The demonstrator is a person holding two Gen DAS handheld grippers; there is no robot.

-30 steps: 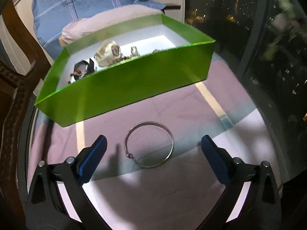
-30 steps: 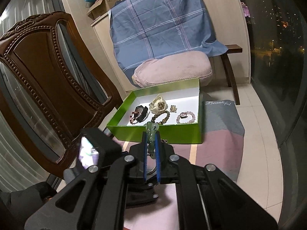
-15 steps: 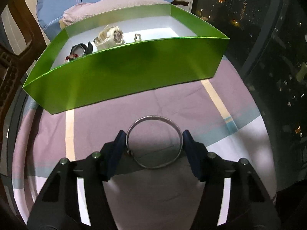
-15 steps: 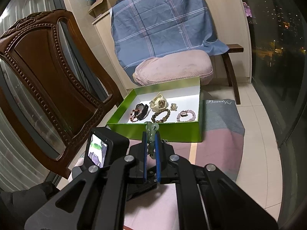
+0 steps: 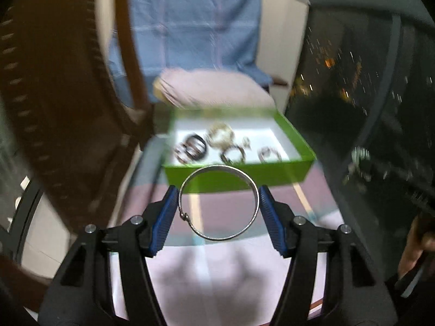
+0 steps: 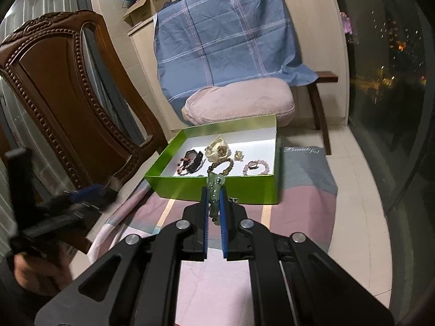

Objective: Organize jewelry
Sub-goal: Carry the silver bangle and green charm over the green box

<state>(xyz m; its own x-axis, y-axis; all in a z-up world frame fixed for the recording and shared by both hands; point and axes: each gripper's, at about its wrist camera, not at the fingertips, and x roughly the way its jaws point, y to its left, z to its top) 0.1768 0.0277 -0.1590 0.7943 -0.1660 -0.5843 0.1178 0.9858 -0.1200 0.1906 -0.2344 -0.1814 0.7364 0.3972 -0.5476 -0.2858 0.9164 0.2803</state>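
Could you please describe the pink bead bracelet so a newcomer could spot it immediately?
Find the green box on the striped cloth. Inside, along its near wall, the pink bead bracelet lies farthest right. Its neighbour, the brown bead bracelet, is darker.

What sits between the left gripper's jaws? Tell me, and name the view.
The silver bangle spans the gap of the left gripper, its rim against both blue pads. The left wrist view shows it, with the green box beyond.

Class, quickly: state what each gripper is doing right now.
Left gripper: closed on the thin silver metal bangle.
Right gripper: closed on the pale green jade pendant.
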